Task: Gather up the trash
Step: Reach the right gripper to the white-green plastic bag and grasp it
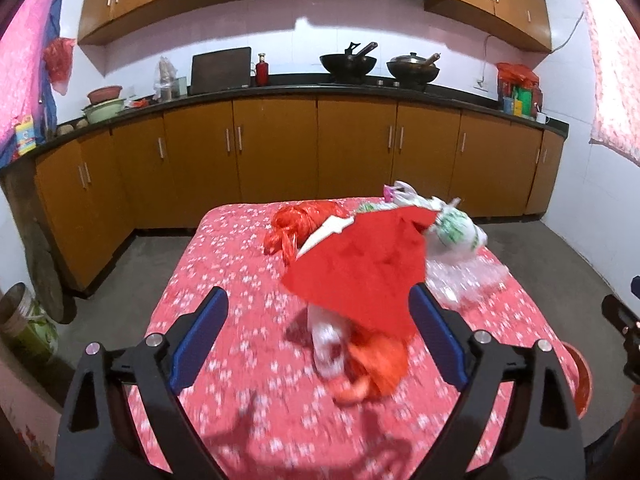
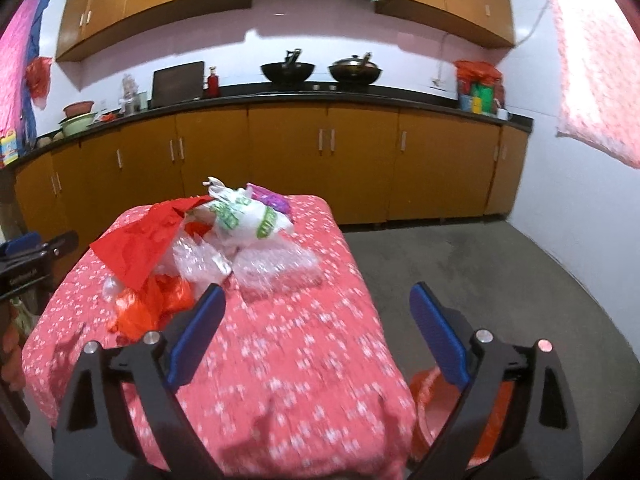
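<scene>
Left wrist: left gripper (image 1: 320,312) and right gripper (image 2: 318,312) both spread, empty, nearing trash pile (image 1: 360,264) at 12 o'clock for pickup.

trash bags (image 1: 360,276) on red-clothed table (image 1: 224,264)

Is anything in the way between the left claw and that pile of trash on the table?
Nothing visible blocks it. The left gripper is open and empty, and only bare flowered tablecloth lies before the trash pile. The red paper sheet drapes over the bags, hiding some of them.
</scene>
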Demonstrator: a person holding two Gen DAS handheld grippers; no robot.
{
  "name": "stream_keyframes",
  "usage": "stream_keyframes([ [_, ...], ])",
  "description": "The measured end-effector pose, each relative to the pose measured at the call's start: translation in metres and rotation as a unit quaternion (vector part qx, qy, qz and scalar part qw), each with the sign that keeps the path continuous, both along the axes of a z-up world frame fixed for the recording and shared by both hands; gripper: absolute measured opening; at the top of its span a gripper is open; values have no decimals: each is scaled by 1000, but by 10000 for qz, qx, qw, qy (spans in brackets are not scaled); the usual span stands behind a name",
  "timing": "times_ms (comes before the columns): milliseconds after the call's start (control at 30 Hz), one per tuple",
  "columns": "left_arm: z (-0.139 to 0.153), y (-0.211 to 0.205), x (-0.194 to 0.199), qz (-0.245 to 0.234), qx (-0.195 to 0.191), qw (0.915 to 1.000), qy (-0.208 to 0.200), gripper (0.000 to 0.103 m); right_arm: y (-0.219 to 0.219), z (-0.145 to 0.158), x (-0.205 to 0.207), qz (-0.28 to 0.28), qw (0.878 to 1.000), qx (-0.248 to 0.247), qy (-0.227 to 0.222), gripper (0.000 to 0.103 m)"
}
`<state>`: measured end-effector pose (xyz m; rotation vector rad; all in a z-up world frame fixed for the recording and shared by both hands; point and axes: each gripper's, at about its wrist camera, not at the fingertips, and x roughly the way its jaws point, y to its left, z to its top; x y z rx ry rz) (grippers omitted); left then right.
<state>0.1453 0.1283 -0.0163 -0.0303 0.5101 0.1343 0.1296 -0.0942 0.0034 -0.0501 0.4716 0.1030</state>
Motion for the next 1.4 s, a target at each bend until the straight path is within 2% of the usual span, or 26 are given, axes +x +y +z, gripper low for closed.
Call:
stream_keyframes([
  [100, -2, 9, 23, -92, -55, 9999, 79, 91, 15, -2, 28, 102, 9999, -43, 51, 91],
  [200, -8, 24, 45, -224, -391, 9984, 328, 90, 25, -4, 48, 155, 9998, -93, 117, 91],
  [267, -15, 34, 58, -334, -706, 9955, 544, 83, 32, -6, 57, 206, 9997, -113, 120, 91],
  [400, -24, 40, 66, -494, -895, 9919, 749, 72, 47, -9, 70, 317, 9991, -262, 84, 91],
  [433, -25, 40, 68, -509, -915, 9915, 771, 65, 49, -10, 73, 326, 9990, -288, 75, 91],
  [467, -26, 40, 69, -525, -936, 9911, 792, 54, 51, -10, 75, 331, 9990, -308, 63, 91],
  [500, -26, 41, 70, -538, -947, 9908, 803, 48, 53, -10, 78, 330, 9989, -325, 48, 91],
  [567, -28, 42, 77, -568, -976, 9901, 832, 28, 57, -11, 86, 313, 9989, -342, 10, 91],
  [667, -29, 44, 81, -597, -935, 9904, 825, 9, 59, -10, 98, 292, 9992, -264, 29, 91],
  [733, -29, 46, 82, -618, -919, 9905, 817, 4, 59, -10, 107, 277, 9994, -188, 92, 91],
  [833, -25, 50, 81, -590, -835, 9923, 695, 0, 59, -13, 120, 292, 9993, -77, 209, 91],
  [1167, -2, 73, 78, -219, -570, 9978, 240, 0, 71, -20, 178, 501, 9964, 214, 650, 90],
  [1333, 7, 78, 75, -168, -523, 9985, 62, 0, 86, -21, 202, 630, 9952, -14, 751, 91],
  [1400, 10, 79, 75, -154, -482, 9987, 9, 0, 90, -24, 211, 630, 9944, -173, 834, 96],
])
